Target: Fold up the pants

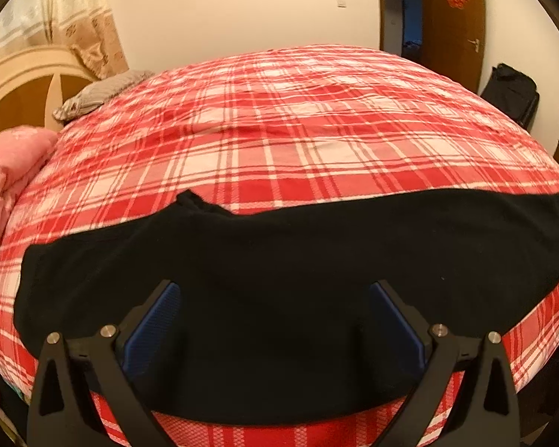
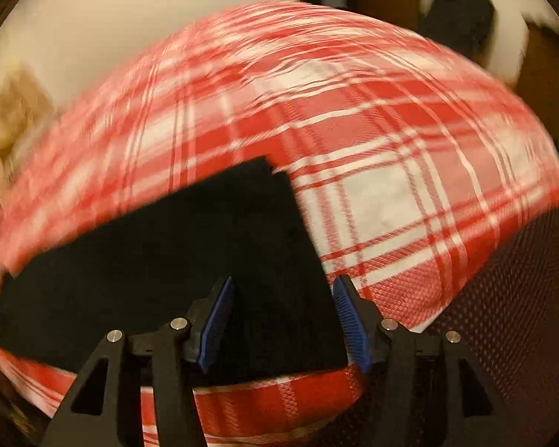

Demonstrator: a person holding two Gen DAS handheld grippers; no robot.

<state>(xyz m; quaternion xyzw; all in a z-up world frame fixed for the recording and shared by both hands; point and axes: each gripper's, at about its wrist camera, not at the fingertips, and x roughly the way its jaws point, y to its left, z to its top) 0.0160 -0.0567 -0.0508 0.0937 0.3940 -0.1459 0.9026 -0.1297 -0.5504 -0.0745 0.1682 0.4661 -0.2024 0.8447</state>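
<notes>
Pants flat on bed under left claw, spread wide; right claw likewise agape.

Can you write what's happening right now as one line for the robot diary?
task: fold pants | pants: flat on bed | left gripper: open over pants | right gripper: open at pants' end | view: right blurred

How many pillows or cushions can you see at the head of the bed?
2. A grey pillow lies at the far left corner by the headboard; a pink one sits nearer, at the left edge. More may be out of frame.
</notes>
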